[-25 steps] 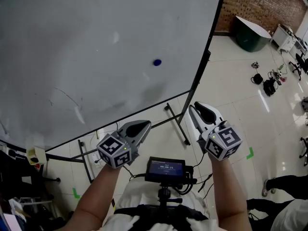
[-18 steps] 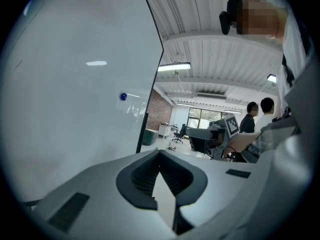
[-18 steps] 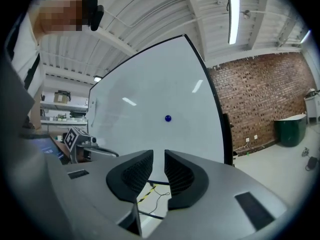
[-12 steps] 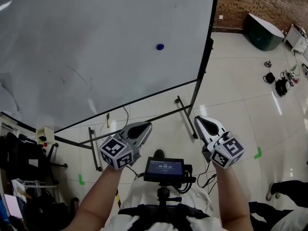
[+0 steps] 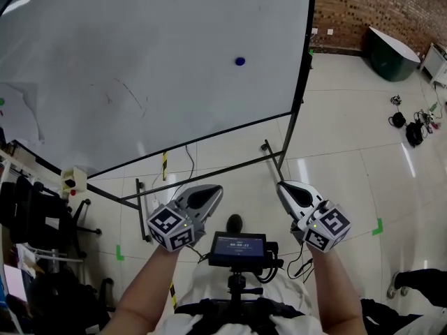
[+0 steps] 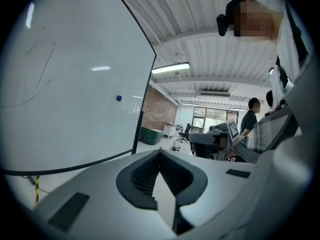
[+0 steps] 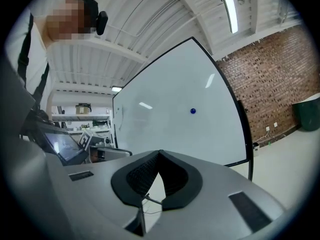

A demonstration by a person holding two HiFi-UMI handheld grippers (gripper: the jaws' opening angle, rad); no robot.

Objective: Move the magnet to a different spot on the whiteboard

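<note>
A small blue magnet (image 5: 240, 61) sticks on the upper right part of the large whiteboard (image 5: 140, 61). It also shows as a blue dot in the left gripper view (image 6: 119, 98) and the right gripper view (image 7: 193, 111). My left gripper (image 5: 214, 188) and right gripper (image 5: 281, 185) are held low in front of my body, well short of the board, both pointing toward it. Both are shut with nothing between the jaws: the left gripper's (image 6: 160, 151) tips meet, and so do the right gripper's (image 7: 160, 152).
The board stands on a black frame with floor legs (image 5: 271, 160). A small screen (image 5: 238, 246) is mounted at my chest between the grippers. Black chairs and clutter (image 5: 35, 222) are at the left. A green round table (image 5: 391, 51) and floor cables (image 5: 412, 125) lie to the right.
The board and magnet have drawn farther away in the head view, with more floor now showing. Both grippers sit a little lower in the frame. The magnet keeps its place on the board.
</note>
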